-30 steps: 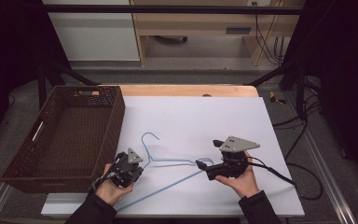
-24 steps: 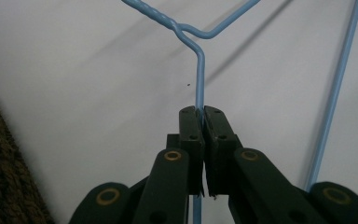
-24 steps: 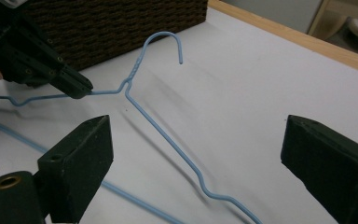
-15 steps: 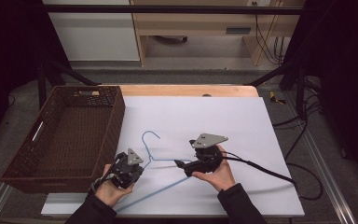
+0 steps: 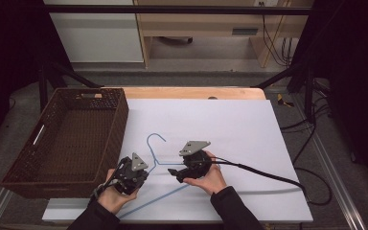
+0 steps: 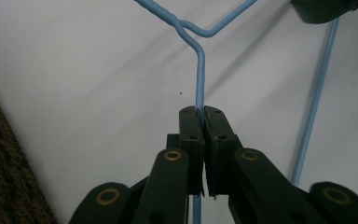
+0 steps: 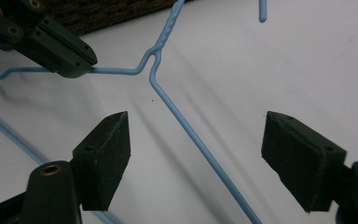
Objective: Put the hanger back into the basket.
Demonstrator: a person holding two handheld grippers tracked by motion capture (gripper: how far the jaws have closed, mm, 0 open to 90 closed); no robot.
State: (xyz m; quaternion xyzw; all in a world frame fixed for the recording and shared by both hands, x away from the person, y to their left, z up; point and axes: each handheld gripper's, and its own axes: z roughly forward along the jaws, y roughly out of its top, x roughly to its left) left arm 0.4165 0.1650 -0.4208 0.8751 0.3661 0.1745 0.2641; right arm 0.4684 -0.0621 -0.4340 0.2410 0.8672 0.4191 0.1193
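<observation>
Currently blue wire hanger (image 5: 155,160) lying on white tabletop (image 5: 230,124) near front edge, hook pointing toward far edge, long bottom bar running diagonally from front-left toward right. Left gripper (image 6: 200,114) clamping fully onto hanger's shoulder wire just beside twisted neck. Right gripper (image 7: 196,156) spreading wide, jaws straddling other shoulder wire without touching. Brown wicker basket (image 5: 112,129) sitting along left edge. Hands hiding hanger's lower portions in high view; hook tip cut off in right gripper view.

A brown wicker basket (image 5: 38,153) sits at the white table's (image 5: 249,134) left edge
</observation>
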